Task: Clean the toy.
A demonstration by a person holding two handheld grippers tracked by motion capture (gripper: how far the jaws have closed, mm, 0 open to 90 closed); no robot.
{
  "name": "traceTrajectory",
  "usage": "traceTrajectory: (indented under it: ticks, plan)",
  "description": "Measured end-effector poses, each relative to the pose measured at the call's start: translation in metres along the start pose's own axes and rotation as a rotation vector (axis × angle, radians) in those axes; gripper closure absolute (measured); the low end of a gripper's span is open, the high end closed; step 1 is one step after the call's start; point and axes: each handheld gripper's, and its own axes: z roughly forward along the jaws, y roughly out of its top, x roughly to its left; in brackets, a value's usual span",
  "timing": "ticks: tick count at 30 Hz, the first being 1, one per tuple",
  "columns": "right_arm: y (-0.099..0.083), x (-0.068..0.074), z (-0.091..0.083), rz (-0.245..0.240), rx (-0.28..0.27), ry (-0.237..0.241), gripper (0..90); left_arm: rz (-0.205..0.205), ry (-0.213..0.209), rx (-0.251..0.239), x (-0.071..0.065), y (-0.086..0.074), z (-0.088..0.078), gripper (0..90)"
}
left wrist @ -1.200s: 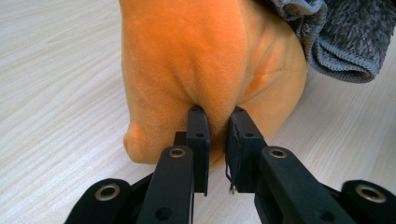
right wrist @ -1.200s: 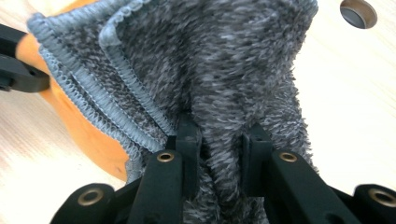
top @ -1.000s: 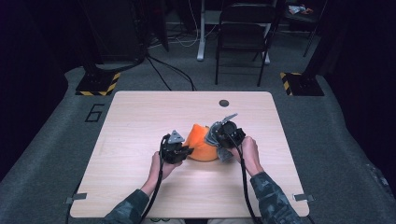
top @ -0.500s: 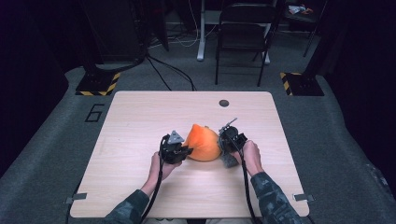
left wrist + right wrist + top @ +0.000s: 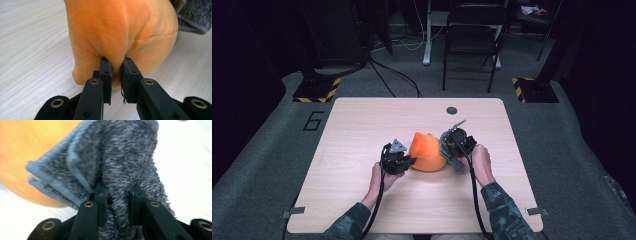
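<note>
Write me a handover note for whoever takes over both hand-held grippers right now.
Left hand-held gripper: shut, pinching a fold of the orange plush toy.
Right hand-held gripper: shut on the grey fuzzy cloth, which lies against the toy's right side.
Toy sits mid-table, between the two grippers.
Done: both grips taken.
Left: probably working the cloth over or off the toy; which one cannot be told.

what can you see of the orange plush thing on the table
The orange plush toy is rounded, soft and short-piled, with stitched seams running over its bulging panels. It sits on the light wooden table, near the middle. The left gripper pinches a fold of its fabric low on one side, denting it inward. A grey fuzzy cloth lies against its far side, and the right gripper is shut on that cloth. What kind of toy it is cannot be told.
</note>
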Motion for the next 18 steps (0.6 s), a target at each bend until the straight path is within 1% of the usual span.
traceTrajectory:
  ticks: [1,2,4,5,6,7,8,9,10,13,14,15,16,17,18]
  plan:
    - [0.001,0.001,-0.005,0.006,-0.01,-0.005,73.4,0.004,0.001,0.003,-0.001,0.0,-0.001,80.1]
    - [0.002,0.001,-0.009,-0.002,-0.034,-0.012,73.4,0.006,-0.005,0.0,-0.003,0.0,-0.001,80.1]
    - [0.005,0.002,-0.019,-0.003,-0.072,-0.007,73.3,0.012,-0.007,0.0,-0.006,0.0,-0.001,80.1]
    - [0.006,0.004,-0.024,-0.014,-0.094,-0.005,73.3,0.027,-0.004,0.005,-0.006,0.0,-0.001,80.1]
    - [0.008,0.008,-0.028,-0.001,-0.104,0.006,73.2,0.028,-0.004,0.004,-0.006,0.0,-0.001,80.1]
    - [0.01,0.011,-0.03,-0.02,-0.127,0.015,73.0,0.024,-0.004,0.001,-0.006,0.0,-0.001,80.1]
    - [0.012,0.016,-0.032,-0.022,-0.129,0.026,73.0,0.017,-0.007,-0.002,-0.006,0.0,0.0,80.1]
    - [0.015,0.019,-0.033,-0.043,-0.136,0.03,72.9,0.017,-0.007,-0.003,-0.006,0.0,-0.001,80.1]
    - [0.016,0.023,-0.033,-0.05,-0.142,0.033,72.7,0.02,-0.008,0.002,-0.006,0.0,-0.001,80.1]
    - [0.02,0.028,-0.033,-0.058,-0.179,0.053,72.2,0.021,-0.004,-0.002,-0.006,-0.001,-0.001,80.0]
    - [0.02,0.029,-0.033,-0.051,-0.206,0.073,72.1,0.025,-0.002,0.0,-0.006,-0.001,-0.001,80.0]
    - [0.02,0.03,-0.033,-0.051,-0.219,0.091,71.9,0.028,-0.002,0.004,-0.006,-0.001,-0.002,80.0]
    - [0.02,0.033,-0.032,-0.056,-0.231,0.091,71.8,0.022,-0.002,0.002,-0.007,-0.001,-0.002,80.0]
    - [0.021,0.038,-0.031,-0.066,-0.224,0.083,71.7,0.021,0.0,0.004,-0.008,-0.001,-0.002,80.0]
    - [0.021,0.039,-0.03,-0.078,-0.224,0.08,71.8,0.022,0.001,0.005,-0.008,-0.001,-0.002,80.0]
